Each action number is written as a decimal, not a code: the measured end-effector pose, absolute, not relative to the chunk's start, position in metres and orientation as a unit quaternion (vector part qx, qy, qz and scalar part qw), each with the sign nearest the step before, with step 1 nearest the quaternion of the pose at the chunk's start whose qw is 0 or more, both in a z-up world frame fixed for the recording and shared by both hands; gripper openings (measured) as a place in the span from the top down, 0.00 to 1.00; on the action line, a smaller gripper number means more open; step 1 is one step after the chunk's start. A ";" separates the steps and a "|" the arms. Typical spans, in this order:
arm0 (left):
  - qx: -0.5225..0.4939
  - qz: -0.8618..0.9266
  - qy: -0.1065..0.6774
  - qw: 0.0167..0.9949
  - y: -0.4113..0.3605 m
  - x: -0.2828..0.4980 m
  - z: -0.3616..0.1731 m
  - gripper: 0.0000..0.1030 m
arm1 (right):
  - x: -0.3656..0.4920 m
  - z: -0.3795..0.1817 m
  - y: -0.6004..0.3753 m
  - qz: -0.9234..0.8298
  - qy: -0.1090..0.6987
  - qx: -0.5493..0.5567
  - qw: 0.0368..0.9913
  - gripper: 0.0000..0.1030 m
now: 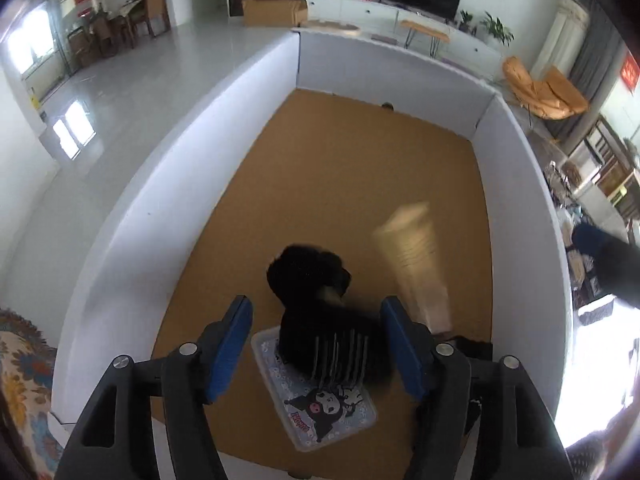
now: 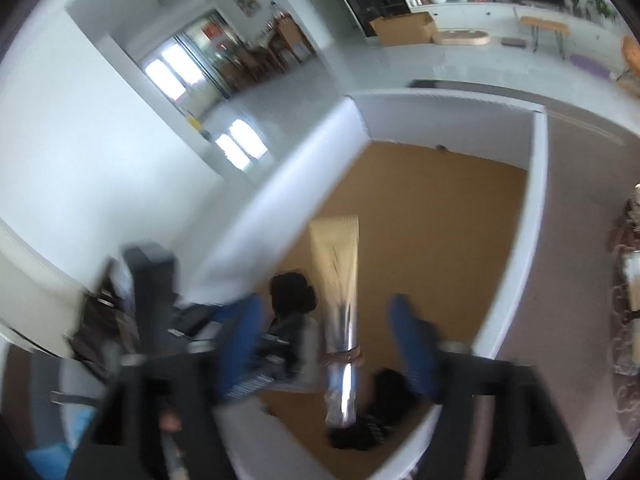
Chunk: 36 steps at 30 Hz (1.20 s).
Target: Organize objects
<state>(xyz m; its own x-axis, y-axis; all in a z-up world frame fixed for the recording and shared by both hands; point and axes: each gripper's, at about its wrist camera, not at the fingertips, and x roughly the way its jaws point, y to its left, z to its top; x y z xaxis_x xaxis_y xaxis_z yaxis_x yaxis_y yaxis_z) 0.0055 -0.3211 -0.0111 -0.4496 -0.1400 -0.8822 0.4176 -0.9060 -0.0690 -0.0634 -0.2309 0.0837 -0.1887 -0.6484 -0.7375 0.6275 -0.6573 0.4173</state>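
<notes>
A black fluffy item [image 1: 308,276] with metal comb teeth lies partly on a clear flat box [image 1: 332,412] that has a cartoon picture. My left gripper [image 1: 316,308] hangs above them, open, its blue pads apart on either side and touching nothing. To the right is a long beige and silver wrapped bundle [image 1: 412,252], blurred. In the right wrist view the bundle [image 2: 340,264] is tied with string. It shows in the gap of my open right gripper [image 2: 324,304], clear of both pads. The black fluffy item [image 2: 292,292] lies left of it. Another dark item [image 2: 384,392] lies near the front edge.
The cork-brown board [image 1: 340,168] is fenced by low white walls [image 1: 168,184] on three sides. A dark cloth [image 1: 472,348] sits behind my left gripper's right finger. Beyond the walls are a pale floor, a cardboard box [image 1: 272,10] and a TV cabinet.
</notes>
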 end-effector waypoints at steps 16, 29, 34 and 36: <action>0.377 -0.916 0.130 0.042 -0.178 -0.011 0.050 0.18 | -0.036 -0.026 -0.006 -0.899 0.086 0.409 0.131 0.04; 0.448 -0.891 0.030 -0.062 -0.012 -0.061 -0.019 0.18 | -0.044 -0.058 0.071 -0.885 0.019 0.464 0.023 0.01; 0.469 -0.882 0.035 -0.031 -0.021 -0.080 -0.058 0.18 | -0.042 -0.057 0.081 -0.885 0.007 0.465 0.004 0.00; 0.480 -0.876 0.038 -0.024 -0.022 -0.088 -0.072 0.18 | -0.034 -0.056 0.083 -0.886 0.007 0.464 0.003 0.00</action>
<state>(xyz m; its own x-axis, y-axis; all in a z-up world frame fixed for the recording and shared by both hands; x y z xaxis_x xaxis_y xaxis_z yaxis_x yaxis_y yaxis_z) -0.0875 -0.0221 -0.0719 -0.5372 0.0786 -0.8398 -0.0050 -0.9959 -0.0900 -0.0345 0.0830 -0.0555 -0.5697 0.0019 -0.8218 0.0119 -0.9999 -0.0105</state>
